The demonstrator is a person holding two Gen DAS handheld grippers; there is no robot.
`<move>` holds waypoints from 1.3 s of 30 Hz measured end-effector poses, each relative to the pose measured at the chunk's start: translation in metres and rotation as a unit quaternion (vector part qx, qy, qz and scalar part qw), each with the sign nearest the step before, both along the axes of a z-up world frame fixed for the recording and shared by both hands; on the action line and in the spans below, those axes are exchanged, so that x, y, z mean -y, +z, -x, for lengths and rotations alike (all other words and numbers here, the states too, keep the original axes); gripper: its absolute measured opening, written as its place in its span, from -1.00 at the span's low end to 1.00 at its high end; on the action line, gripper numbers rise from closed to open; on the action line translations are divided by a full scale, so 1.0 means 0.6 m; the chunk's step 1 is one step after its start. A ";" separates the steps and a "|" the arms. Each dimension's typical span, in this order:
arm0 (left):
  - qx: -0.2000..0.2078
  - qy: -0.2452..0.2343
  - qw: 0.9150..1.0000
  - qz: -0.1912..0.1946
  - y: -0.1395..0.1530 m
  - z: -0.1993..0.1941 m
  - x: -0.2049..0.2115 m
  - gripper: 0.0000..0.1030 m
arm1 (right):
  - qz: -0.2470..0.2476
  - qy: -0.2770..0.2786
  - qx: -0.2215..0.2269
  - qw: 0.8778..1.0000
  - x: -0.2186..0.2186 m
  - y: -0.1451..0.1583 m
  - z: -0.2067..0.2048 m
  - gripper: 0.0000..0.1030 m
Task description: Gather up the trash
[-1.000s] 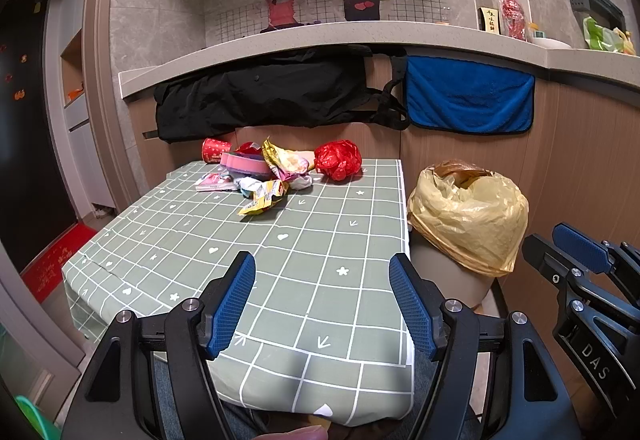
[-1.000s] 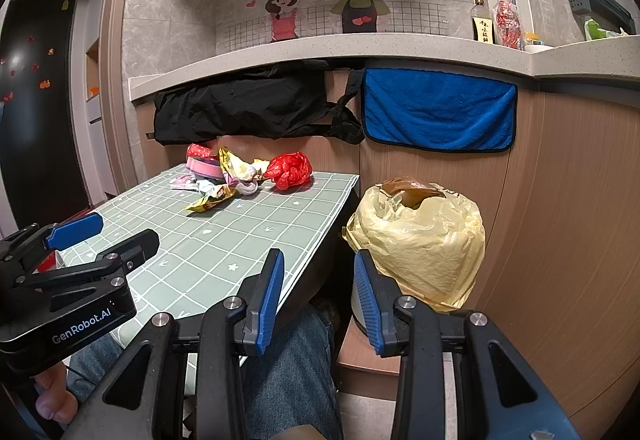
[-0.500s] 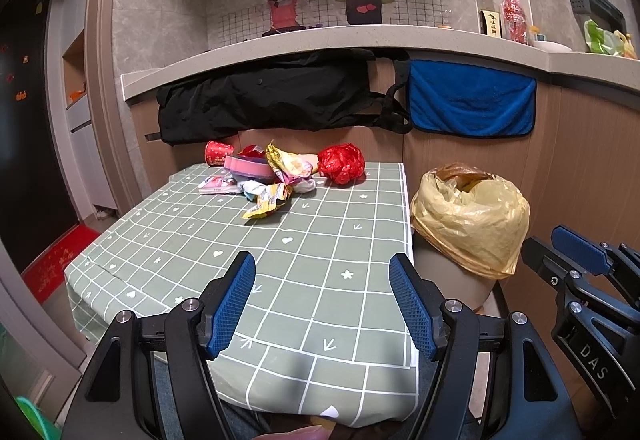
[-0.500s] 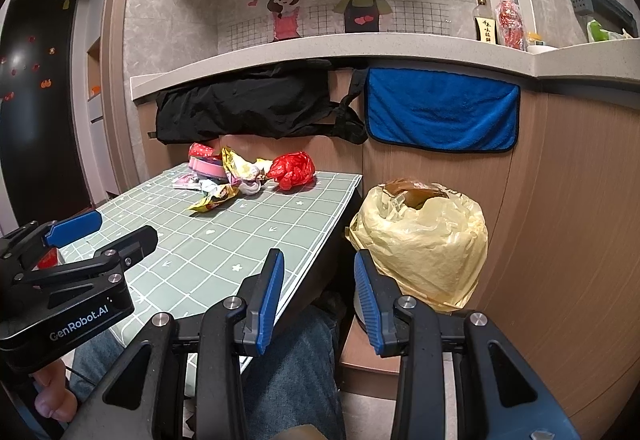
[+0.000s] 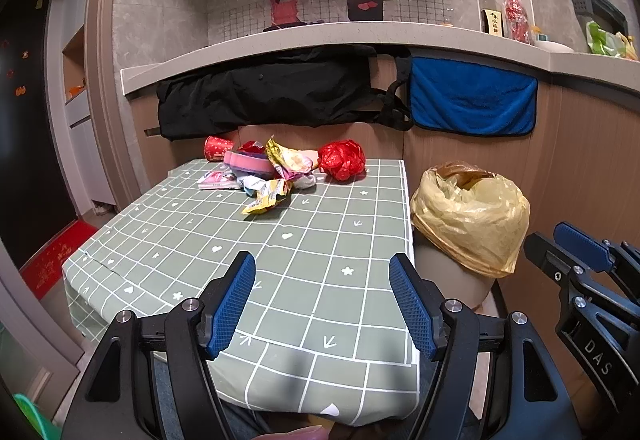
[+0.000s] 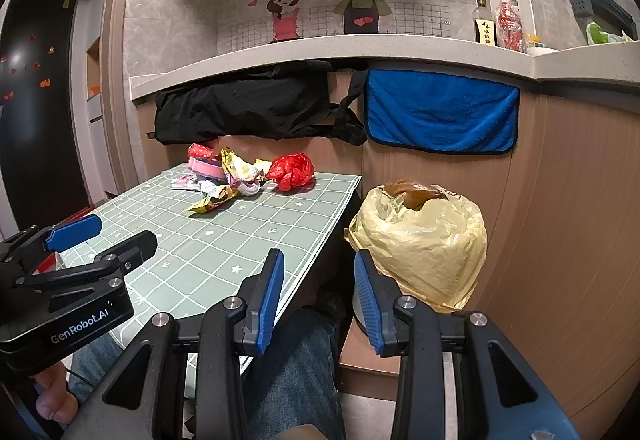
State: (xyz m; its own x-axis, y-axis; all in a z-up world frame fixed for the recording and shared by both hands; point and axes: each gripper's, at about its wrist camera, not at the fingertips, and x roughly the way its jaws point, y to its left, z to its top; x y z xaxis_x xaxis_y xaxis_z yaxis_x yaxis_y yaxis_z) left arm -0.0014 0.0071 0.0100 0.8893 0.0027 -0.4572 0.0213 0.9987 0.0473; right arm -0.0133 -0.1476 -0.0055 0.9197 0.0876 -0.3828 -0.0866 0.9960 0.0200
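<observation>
A heap of trash lies at the far end of the green checked table (image 5: pixel 280 256): a crumpled red bag (image 5: pixel 342 160) (image 6: pixel 291 171), yellow snack wrappers (image 5: pixel 266 196) (image 6: pixel 214 198), a pink round lid (image 5: pixel 246 162), a red paper cup (image 5: pixel 216 149) on its side. Right of the table stands a bin lined with a yellow bag (image 5: pixel 470 216) (image 6: pixel 420 240). My left gripper (image 5: pixel 322 298) is open over the table's near edge, nothing between its fingers. My right gripper (image 6: pixel 318 294) is open too, empty, low beside the bin.
A black garment (image 5: pixel 264 98) and a blue towel (image 5: pixel 474 100) hang under the counter ledge behind the table. Bottles (image 5: pixel 516 18) stand on the counter. A person's jeans-clad leg (image 6: pixel 296 368) is below the table edge. A wooden wall panel runs along the right.
</observation>
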 end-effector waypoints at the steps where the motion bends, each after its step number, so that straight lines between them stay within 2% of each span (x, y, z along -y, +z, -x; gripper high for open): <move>1: 0.000 0.000 1.000 0.000 0.000 0.000 0.000 0.35 | -0.002 0.000 -0.001 1.000 0.001 0.000 0.000 -0.32; 15: -0.015 0.011 1.000 0.012 -0.004 -0.022 -0.017 0.35 | 0.003 0.004 -0.006 1.000 -0.005 0.000 -0.010 -0.32; 23: -0.012 0.029 0.999 0.025 0.004 -0.070 -0.066 0.35 | 0.040 0.030 0.002 0.999 -0.039 0.027 -0.060 -0.32; 30: -0.009 0.032 0.998 0.044 0.017 -0.172 -0.155 0.35 | 0.101 0.061 0.037 0.992 -0.093 0.080 -0.162 -0.32; 34: -0.030 0.030 0.998 0.054 0.016 -0.246 -0.203 0.34 | 0.085 0.092 0.030 0.992 -0.116 0.098 -0.237 -0.32; 36: -0.048 0.020 0.996 0.073 0.011 -0.290 -0.229 0.27 | 0.075 0.099 0.023 0.992 -0.125 0.098 -0.274 -0.32; 39: -0.077 0.037 0.992 0.089 -0.005 -0.345 -0.260 0.18 | 0.059 0.103 0.005 0.993 -0.134 0.089 -0.326 -0.32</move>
State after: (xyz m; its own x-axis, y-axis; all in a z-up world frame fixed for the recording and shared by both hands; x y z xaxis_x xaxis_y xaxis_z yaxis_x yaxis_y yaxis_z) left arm 0.2059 0.1633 0.0070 0.8090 -0.0279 -0.5871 -0.0589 0.9900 -0.1282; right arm 0.1824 -0.0670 0.0480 0.8908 0.2292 -0.3924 -0.2880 0.9526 -0.0975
